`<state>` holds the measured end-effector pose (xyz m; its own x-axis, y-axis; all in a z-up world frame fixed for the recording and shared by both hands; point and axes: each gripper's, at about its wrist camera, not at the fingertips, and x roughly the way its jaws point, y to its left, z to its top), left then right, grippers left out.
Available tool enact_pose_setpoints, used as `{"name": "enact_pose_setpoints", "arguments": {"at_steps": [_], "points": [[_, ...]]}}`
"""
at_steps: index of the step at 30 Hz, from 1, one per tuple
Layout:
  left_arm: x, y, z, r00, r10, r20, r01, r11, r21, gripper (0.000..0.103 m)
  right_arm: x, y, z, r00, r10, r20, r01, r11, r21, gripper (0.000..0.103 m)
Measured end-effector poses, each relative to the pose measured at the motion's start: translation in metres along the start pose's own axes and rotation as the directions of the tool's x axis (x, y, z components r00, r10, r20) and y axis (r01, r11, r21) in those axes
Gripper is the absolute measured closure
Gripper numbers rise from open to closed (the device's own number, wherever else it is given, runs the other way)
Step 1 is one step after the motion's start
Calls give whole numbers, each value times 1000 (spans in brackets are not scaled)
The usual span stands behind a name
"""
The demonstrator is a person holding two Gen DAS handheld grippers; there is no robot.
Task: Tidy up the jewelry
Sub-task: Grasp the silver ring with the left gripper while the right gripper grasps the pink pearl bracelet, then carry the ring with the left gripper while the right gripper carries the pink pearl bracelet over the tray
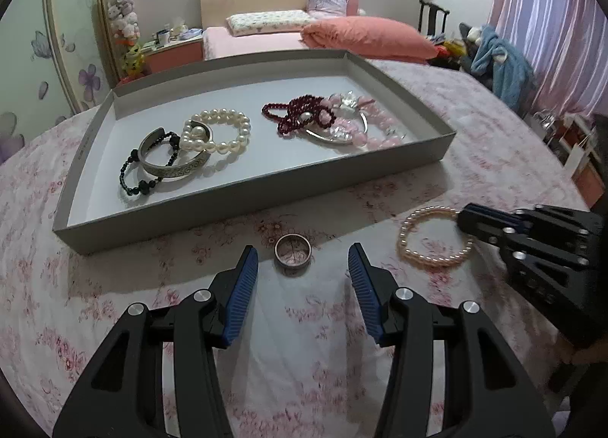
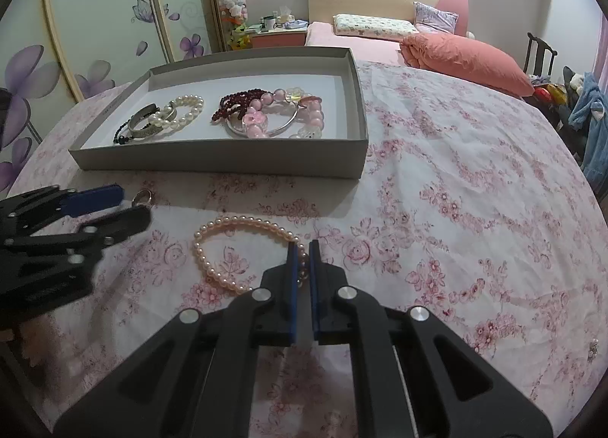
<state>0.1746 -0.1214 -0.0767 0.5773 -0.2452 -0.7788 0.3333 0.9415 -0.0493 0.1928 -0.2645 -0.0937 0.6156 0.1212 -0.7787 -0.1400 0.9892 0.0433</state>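
A small metal ring (image 1: 292, 251) (image 2: 142, 196) lies on the floral cloth in front of the grey tray (image 1: 266, 189) (image 2: 228, 163). My left gripper (image 1: 301, 248) (image 2: 133, 204) is open, its blue pads standing either side of the ring without touching it. To the right lies a pink pearl bracelet (image 1: 433, 261) (image 2: 235, 223). My right gripper (image 2: 303, 244) (image 1: 461, 215) is shut on the bracelet's near-right beads, while the rest of the loop rests on the cloth.
Inside the tray on the left are a black bead bracelet (image 1: 133, 172), a silver bangle (image 1: 174, 168) and a white pearl bracelet (image 1: 228, 130). On its right are dark red beads (image 1: 292, 115) and pink bead bracelets (image 2: 266, 122). Beyond is a bed with pillows (image 1: 364, 37).
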Motion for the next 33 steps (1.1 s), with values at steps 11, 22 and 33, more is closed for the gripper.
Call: {"name": "enact_pose_setpoints", "arguments": {"at_steps": [11, 22, 33], "points": [[-6, 27, -7, 995, 99, 4, -99, 995, -6, 80, 2, 12, 4, 1000, 18, -7, -18, 999, -30, 96], [-31, 71, -32, 991, 136, 7, -136, 990, -43, 79, 8, 42, 10, 998, 61, -14, -62, 993, -96, 95], [-30, 70, -31, 991, 137, 7, -136, 990, -47, 80, 7, 38, 8, 998, 66, -13, -66, 994, -86, 96]]}}
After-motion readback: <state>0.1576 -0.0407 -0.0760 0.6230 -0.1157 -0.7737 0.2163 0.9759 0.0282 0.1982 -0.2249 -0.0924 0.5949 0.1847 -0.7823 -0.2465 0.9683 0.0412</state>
